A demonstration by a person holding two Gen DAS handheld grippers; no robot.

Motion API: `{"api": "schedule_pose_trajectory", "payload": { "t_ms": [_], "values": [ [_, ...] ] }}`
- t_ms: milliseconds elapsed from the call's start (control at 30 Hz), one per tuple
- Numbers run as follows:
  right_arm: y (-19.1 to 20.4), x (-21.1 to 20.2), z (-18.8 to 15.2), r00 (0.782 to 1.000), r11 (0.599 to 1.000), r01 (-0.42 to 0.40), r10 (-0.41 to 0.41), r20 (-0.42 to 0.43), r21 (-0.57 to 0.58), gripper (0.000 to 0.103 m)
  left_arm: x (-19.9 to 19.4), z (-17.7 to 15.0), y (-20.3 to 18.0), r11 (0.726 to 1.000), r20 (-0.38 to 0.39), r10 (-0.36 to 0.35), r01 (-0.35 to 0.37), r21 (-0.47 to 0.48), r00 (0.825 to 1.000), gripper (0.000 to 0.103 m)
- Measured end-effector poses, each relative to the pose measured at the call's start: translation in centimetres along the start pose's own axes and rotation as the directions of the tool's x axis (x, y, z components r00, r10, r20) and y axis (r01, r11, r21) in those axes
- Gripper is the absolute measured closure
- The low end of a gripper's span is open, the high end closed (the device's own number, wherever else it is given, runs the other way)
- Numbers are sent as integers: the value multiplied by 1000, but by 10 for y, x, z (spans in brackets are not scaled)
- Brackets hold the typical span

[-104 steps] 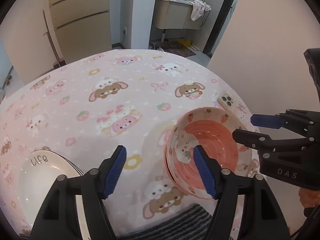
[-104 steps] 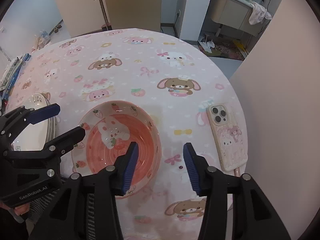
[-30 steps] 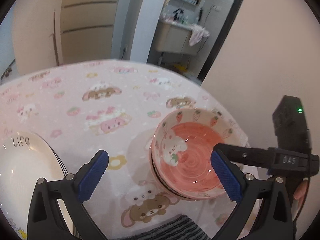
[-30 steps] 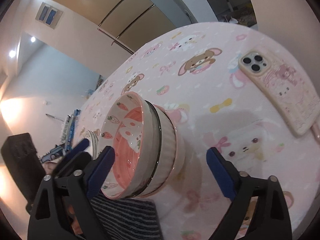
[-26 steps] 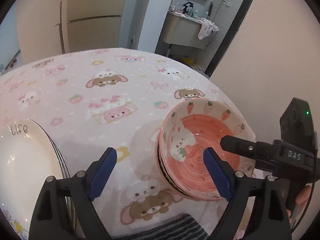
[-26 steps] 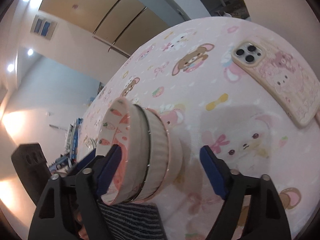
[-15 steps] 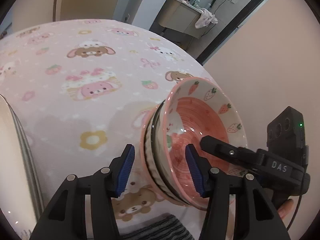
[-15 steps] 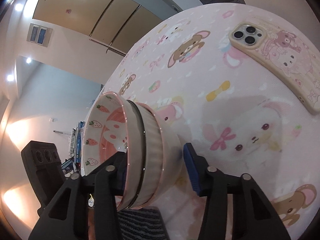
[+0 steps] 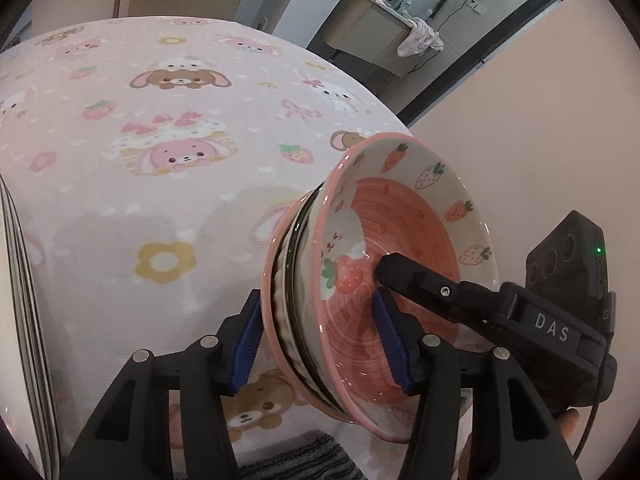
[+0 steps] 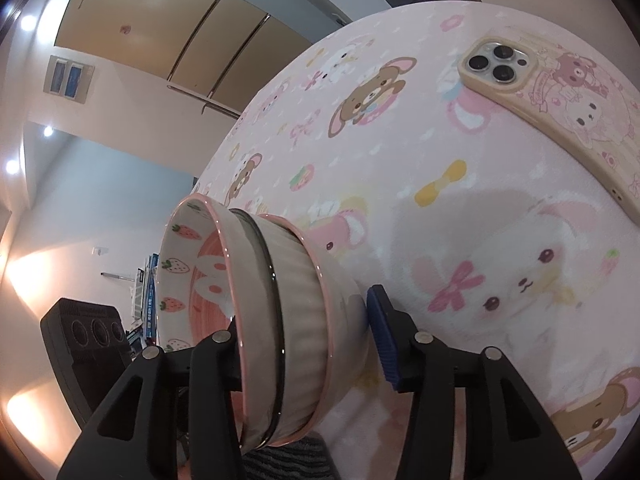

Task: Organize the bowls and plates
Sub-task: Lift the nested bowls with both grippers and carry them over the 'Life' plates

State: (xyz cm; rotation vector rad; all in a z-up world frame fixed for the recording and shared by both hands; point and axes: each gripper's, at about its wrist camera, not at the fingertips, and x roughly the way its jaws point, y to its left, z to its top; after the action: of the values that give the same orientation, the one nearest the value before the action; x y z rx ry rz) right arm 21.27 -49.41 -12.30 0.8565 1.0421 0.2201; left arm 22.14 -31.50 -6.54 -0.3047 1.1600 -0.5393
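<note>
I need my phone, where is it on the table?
In the right wrist view the phone lies camera-side up at the upper right, on the pink tablecloth, apart from the stacked bowls.

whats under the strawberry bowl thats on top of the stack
Under the strawberry bowl sit two more nested bowls: a dark-rimmed one and a ribbed pink-rimmed one. Only their outer walls and rims show; their insides are covered. Both claws grip the stack.
</note>
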Motion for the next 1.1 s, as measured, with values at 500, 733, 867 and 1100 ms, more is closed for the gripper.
{"api": "schedule_pose_trajectory", "payload": {
  "t_ms": [500,733,867,1100],
  "values": [
    [45,-1,-5,998,1000,-3,2,-65,-5,58,-58,8,3,996,23,70,-69,-48,997,48],
    [90,-20,-5,999,997,-17,14,-42,-75,58,-108,16,-2,998,93,60,-57,-37,994,48],
    [121,-22,-9,998,992,-44,39,-46,-120,58,-143,18,4,996,135,82,-76,-51,987,48],
    [181,-10,-26,993,977,-100,85,-83,-191,58,-201,12,34,989,205,121,-100,-110,971,48]
  ]
}}
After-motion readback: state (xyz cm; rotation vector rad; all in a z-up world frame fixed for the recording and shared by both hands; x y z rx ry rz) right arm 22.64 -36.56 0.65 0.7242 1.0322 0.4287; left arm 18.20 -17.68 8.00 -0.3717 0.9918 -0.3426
